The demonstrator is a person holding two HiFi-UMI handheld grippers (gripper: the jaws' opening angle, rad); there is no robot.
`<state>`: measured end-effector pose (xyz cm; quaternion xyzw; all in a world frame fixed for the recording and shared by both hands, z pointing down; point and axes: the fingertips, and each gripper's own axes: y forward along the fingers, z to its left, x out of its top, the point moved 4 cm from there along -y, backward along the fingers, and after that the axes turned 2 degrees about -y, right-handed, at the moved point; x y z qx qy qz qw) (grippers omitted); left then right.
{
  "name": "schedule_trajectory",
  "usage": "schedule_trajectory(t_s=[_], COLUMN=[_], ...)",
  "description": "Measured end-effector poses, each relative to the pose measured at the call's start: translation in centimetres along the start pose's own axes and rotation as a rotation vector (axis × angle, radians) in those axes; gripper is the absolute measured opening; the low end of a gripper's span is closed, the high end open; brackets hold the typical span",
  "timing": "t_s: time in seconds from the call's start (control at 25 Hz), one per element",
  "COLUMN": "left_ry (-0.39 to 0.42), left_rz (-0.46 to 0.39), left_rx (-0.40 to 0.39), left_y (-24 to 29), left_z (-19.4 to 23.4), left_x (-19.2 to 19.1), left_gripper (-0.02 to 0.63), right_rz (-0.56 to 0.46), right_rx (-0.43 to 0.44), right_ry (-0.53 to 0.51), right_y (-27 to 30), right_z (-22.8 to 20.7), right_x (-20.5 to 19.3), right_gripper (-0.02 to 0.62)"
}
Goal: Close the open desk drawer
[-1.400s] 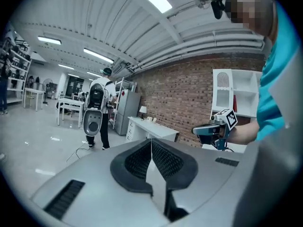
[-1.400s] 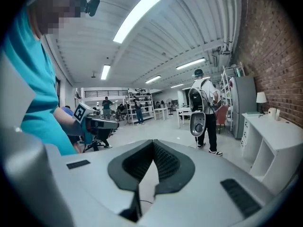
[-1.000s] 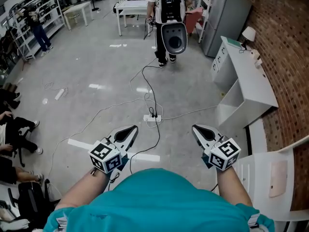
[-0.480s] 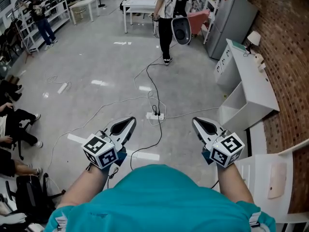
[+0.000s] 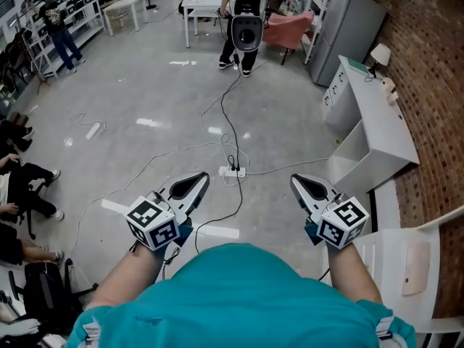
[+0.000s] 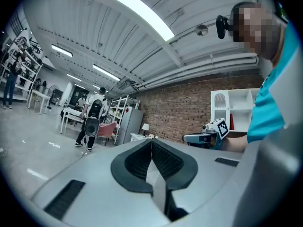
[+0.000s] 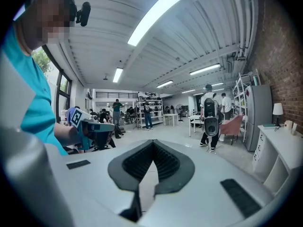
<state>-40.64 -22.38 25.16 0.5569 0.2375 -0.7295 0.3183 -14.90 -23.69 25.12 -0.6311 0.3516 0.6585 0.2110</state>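
**White desk (image 5: 377, 118) well apart from both jaws**

Left gripper (image 5: 197, 180) and right gripper (image 5: 298, 183) are held side by side above the grey floor (image 5: 145, 93). Each has its jaws pressed together with nothing between them. The desk stands against the brick wall (image 5: 428, 56), well ahead of the right jaws and off to their right. An open boxy section (image 5: 354, 158) shows at its near end; whether it is the drawer cannot be told. A power strip (image 5: 232, 171) lies on the floor just ahead, between both jaws.
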Motion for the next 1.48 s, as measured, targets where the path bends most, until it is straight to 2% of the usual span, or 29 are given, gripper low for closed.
schedule_trajectory(t_s=[0.56,1.48], left_ry=[0.000,-0.004], left_rz=[0.020,0.022], left_rx=[-0.024,-0.015], left_y=[0.51,0.77], left_z=[-0.15,-0.42], left_x=[-0.17,0.24], left_gripper=[0.015,0.015], right_rz=[0.016,0.030], right_rx=[-0.012,0.007], right_ry=[-0.015,-0.029], right_y=[-0.21,-0.40], right_z=[-0.20,-0.18], right_x=[-0.15,-0.07], right_gripper=[0.020,0.020])
